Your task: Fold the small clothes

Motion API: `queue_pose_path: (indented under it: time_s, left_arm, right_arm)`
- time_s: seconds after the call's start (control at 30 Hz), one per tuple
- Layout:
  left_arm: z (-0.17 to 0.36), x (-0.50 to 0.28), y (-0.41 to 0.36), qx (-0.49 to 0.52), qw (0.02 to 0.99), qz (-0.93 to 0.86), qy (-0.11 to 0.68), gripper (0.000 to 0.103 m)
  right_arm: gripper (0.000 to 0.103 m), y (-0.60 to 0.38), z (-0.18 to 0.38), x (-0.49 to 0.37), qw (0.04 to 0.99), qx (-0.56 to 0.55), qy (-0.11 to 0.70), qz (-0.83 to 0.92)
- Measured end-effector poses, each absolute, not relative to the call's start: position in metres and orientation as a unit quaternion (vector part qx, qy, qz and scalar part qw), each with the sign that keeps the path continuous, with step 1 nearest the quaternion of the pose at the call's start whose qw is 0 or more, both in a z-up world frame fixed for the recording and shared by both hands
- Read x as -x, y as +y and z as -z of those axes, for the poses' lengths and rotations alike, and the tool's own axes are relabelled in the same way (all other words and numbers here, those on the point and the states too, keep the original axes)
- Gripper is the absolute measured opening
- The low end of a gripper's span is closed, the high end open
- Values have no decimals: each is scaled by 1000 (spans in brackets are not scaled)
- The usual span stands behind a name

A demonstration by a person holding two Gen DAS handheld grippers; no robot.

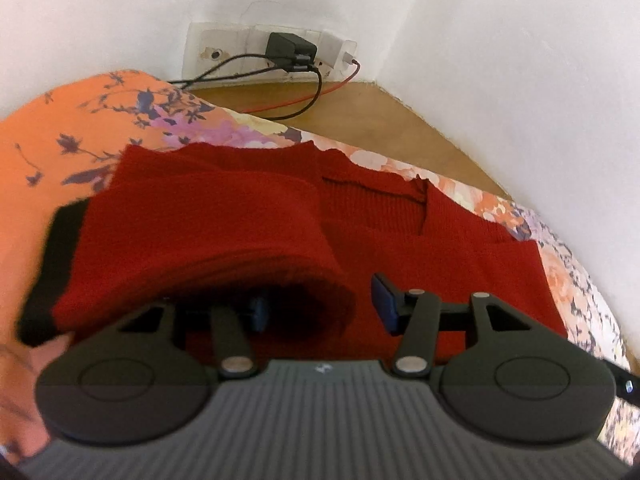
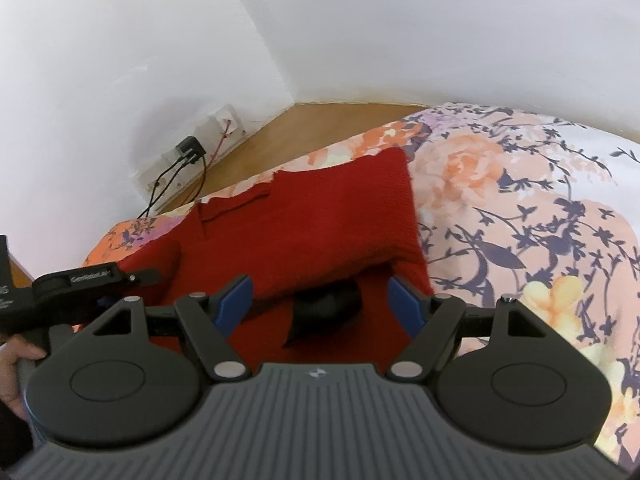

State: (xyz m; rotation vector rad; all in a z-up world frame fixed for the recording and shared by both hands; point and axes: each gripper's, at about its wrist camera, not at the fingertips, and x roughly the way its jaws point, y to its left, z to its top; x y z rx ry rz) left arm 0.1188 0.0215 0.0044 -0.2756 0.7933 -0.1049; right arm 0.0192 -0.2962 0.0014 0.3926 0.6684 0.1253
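A red knitted sweater (image 1: 400, 240) lies on a floral bedsheet (image 1: 72, 128). In the left wrist view my left gripper (image 1: 322, 308) stands open low over it. A thick folded-over flap of the sweater (image 1: 208, 232) drapes over the left fingertip, and the right pad (image 1: 385, 300) is bare. In the right wrist view my right gripper (image 2: 322, 304) is open too, with both blue pads showing. The sweater's (image 2: 312, 220) folded right flap ends just ahead of the jaws. A black piece (image 2: 324, 308) pokes out under that flap; I cannot tell what it is.
The bed's far edge meets a wooden floor (image 1: 360, 108) and white walls. A wall socket holds a black charger (image 1: 290, 50) with trailing cables. A hand (image 2: 16, 360) holds the left tool's black body (image 2: 92, 278) at the left. Bare floral sheet (image 2: 520, 220) spreads right of the sweater.
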Motion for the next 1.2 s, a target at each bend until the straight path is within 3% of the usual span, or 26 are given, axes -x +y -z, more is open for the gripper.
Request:
queue_pose_path:
  time_s: [0.6, 1.2]
  left_arm:
    - [-35, -49, 95, 129, 914, -18, 384, 54]
    - [-25, -26, 146, 128, 904, -69, 402, 54]
  right_arm:
    - [80, -199, -15, -55, 908, -148, 341, -195]
    - [80, -56, -11, -70, 869, -96, 365, -318]
